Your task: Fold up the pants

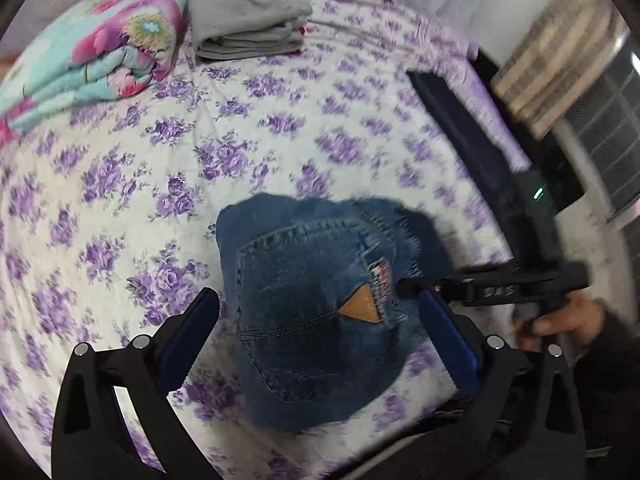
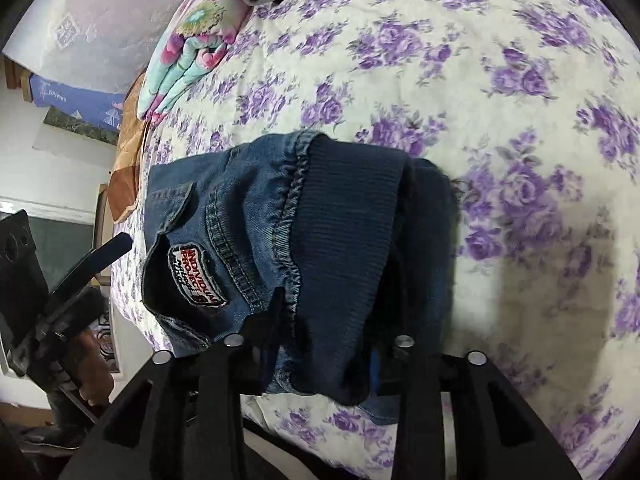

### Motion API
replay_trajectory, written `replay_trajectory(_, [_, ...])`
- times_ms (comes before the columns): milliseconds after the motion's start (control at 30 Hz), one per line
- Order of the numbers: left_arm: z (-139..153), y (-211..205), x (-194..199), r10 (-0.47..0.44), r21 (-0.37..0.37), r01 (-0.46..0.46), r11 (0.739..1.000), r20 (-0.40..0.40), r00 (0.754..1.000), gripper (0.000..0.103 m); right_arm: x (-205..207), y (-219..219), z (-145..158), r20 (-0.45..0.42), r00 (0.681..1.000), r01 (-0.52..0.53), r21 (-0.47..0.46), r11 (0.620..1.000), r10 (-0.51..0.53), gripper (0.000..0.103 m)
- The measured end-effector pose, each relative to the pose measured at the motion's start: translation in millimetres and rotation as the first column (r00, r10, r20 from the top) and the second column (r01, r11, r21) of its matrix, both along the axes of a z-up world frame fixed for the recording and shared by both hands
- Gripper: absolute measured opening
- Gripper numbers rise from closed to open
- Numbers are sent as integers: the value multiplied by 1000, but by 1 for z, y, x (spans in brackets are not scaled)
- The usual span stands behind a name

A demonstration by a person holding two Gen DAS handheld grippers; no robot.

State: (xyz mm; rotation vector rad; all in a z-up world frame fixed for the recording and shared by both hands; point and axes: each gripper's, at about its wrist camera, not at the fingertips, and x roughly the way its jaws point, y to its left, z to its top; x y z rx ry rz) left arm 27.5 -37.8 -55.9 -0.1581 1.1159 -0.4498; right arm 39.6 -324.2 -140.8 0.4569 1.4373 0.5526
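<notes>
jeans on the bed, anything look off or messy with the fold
Slightly. The jeans sit as a compact folded bundle on the floral bedsheet, but the dark ribbed waistband bunches unevenly and overhangs one side. The right gripper is shut on that edge; the left gripper is open around the bundle.

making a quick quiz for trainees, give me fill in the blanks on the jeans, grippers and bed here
The left hand-held gripper is ____, its fingers either side of the folded jeans.
The right hand-held gripper is shut on the ____.
The bedsheet bears ____ flowers.
The folded clothes by the floral blanket are ____.

open; jeans; purple; grey
</notes>
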Motion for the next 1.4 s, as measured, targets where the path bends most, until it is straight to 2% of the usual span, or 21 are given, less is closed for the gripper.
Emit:
replay_trajectory(67, [4,18,4,76,-48,-77,996,-8,997,97,-1,-5,3,-8,1000,7,0,1000,-7,47])
replay_trajectory(133, [0,34,10,172,-2,-173,985,-11,985,97,1,-17,15,15,1000,19,-32,999,-18,54])
replay_trajectory(200, [-9,42,15,218,48,-216,975,-33,975,97,-1,-31,44,129,990,66,-70,995,-56,54])
replay_trajectory(267, [-17,45,18,232,50,-230,972,-46,972,97,1,-34,75,260,964,89,-92,992,-62,54])
replay_trajectory(367, [-28,34,29,211,108,-204,973,-56,976,97,8,-1,96,362,930,-8,-163,987,68,53])
replay_trajectory(467, [-41,20,37,197,191,-183,965,-57,979,99,20,42,79,335,925,-121,-187,975,179,52])
replay_trajectory(533, [-52,16,47,210,252,-189,949,-59,976,99,31,69,43,250,925,-200,-317,927,285,51])
replay_trajectory(567, [-61,14,52,205,273,-177,945,-78,976,99,29,74,20,261,901,-240,-366,899,347,51])
replay_trajectory(633, [-89,9,62,212,363,-170,916,-80,974,99,21,77,12,361,840,-256,-395,882,406,53])
replay_trajectory(667, [-103,9,63,224,341,-190,921,-61,973,99,17,80,13,378,819,-262,-423,867,432,54])
replay_trajectory(733, [-106,18,65,257,271,-222,937,-101,961,99,20,79,15,350,833,-263,-430,864,427,55])
replay_trajectory(800, [-100,24,63,238,250,-202,947,-124,963,99,27,78,20,314,848,-295,-391,872,427,59])
replay_trajectory(900, [-73,38,47,222,230,-191,954,-118,968,98,29,68,42,293,882,-283,-300,911,370,68])
replay_trajectory(933, [-59,46,36,225,209,-201,957,-100,969,98,22,66,49,301,883,-273,-292,917,359,75])
replay_trajectory(967, [-50,51,26,218,188,-199,962,-87,972,98,11,61,60,317,875,-285,-272,919,366,76])
replay_trajectory(1033, [-37,60,3,189,149,-178,973,-58,980,98,-9,57,72,330,850,-333,-267,904,410,88])
replay_trajectory(1100, [-41,59,-7,174,171,-160,972,-71,982,98,-21,57,63,297,846,-347,-325,880,443,90])
replay_trajectory(1167, [-65,50,-11,129,207,-100,973,-134,983,99,-29,60,37,243,836,-350,-455,819,493,100])
replay_trajectory(1200, [-81,47,-9,122,208,-83,975,-184,975,99,-30,62,21,207,837,-344,-518,783,506,100])
replay_trajectory(1267, [-94,42,-6,128,223,-80,971,-211,969,99,-29,59,-3,137,874,-353,-481,803,466,100])
replay_trajectory(1400, [-91,31,-4,71,305,-19,952,-160,985,99,-24,58,4,136,873,-364,-458,811,469,100])
